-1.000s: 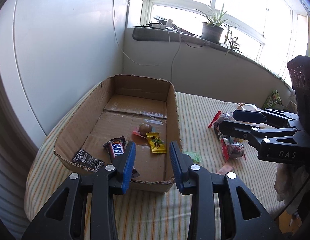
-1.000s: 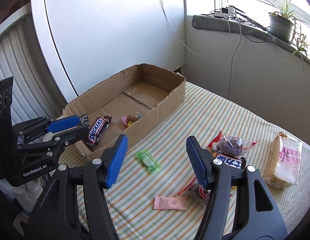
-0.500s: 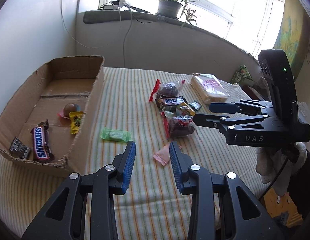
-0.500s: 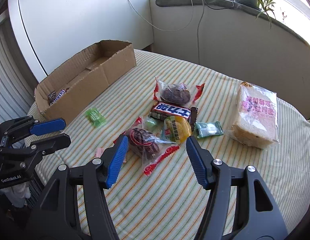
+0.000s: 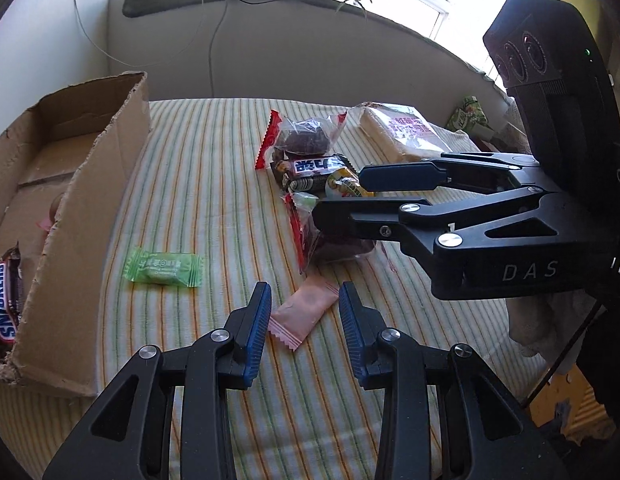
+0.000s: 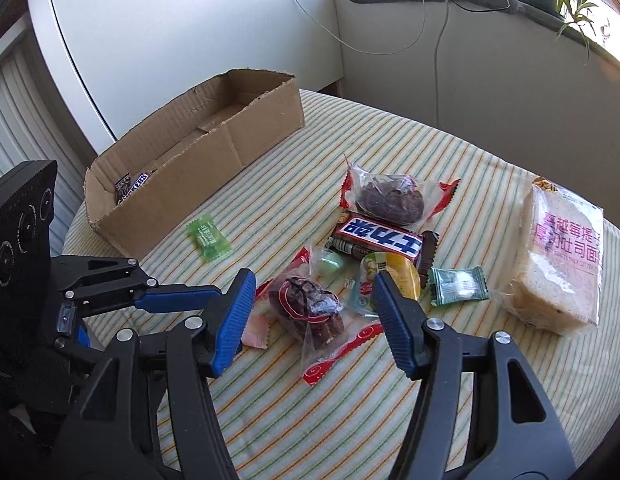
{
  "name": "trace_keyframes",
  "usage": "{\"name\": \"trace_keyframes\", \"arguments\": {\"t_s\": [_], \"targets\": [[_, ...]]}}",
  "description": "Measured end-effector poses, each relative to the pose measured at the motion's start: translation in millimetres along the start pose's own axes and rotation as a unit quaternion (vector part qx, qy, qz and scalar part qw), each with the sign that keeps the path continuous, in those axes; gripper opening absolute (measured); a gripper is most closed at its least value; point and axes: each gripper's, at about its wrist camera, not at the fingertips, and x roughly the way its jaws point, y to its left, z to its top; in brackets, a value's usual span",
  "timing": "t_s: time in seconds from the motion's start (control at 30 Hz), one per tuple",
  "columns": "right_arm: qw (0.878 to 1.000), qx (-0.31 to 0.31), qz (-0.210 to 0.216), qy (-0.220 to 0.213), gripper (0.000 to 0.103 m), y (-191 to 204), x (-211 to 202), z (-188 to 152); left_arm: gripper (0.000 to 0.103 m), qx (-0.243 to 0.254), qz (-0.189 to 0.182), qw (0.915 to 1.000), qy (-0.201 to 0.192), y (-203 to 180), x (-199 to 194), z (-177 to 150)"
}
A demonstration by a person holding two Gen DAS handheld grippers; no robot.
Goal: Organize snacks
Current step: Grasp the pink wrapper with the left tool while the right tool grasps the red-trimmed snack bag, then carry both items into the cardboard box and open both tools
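Blue ribbed pads line both pairs of tongs above a striped tablecloth (image 5: 214, 152). The left gripper (image 5: 304, 312) stands at a narrow gap with nothing pinched; a pink sachet (image 5: 306, 312) lies on the cloth right between and just under its tips, and whether the pads touch it I cannot tell. Just beyond its left finger and off to the left rests a green wrapped candy (image 5: 164, 267). The right gripper (image 6: 313, 300) is spread wider and also grips nothing; its jaws straddle a clear packet with red ends holding a dark cake (image 6: 310, 312), pads apart from the wrapper. Past that gripper's tips sits a small heap: a yellow snack pack (image 6: 393, 276), a dark bar with a blue and white label (image 6: 379, 238), and behind it a second clear packet of dark cake (image 6: 389, 198). To the right of its right finger lies a small teal sachet (image 6: 457, 284), and further right a bagged loaf of sliced bread (image 6: 557, 268). Far to the left of both grippers stands an open cardboard box (image 6: 214, 156), with a Snickers bar (image 5: 4, 304) lying inside its near end.
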Motion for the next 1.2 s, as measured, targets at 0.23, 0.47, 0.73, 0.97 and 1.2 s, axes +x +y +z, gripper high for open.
{"name": "trace_keyframes", "arguments": {"t_s": [0.23,0.47,0.73,0.97,1.2], "targets": [[0.999,-0.016,0.008,0.030,0.063,4,11,-7,0.034,0.028,0.012,0.9995,0.007,-6,6,-4],[0.999,-0.016,-0.007,0.042,0.055,1,11,-16,0.031,0.052,0.042,0.9978,0.000,-16,10,-6],[0.999,-0.009,-0.017,0.035,0.041,0,5,-16,0.019,0.047,0.056,0.9973,-0.011,-15,11,-7],[1.000,-0.004,-0.022,0.021,0.034,7,-4,-16,0.018,0.032,0.050,0.9980,-0.021,-12,-5,-14],[1.000,0.001,-0.024,0.002,0.034,12,-18,-14,0.018,0.021,0.049,0.9976,-0.043,-10,-25,-11]]}}
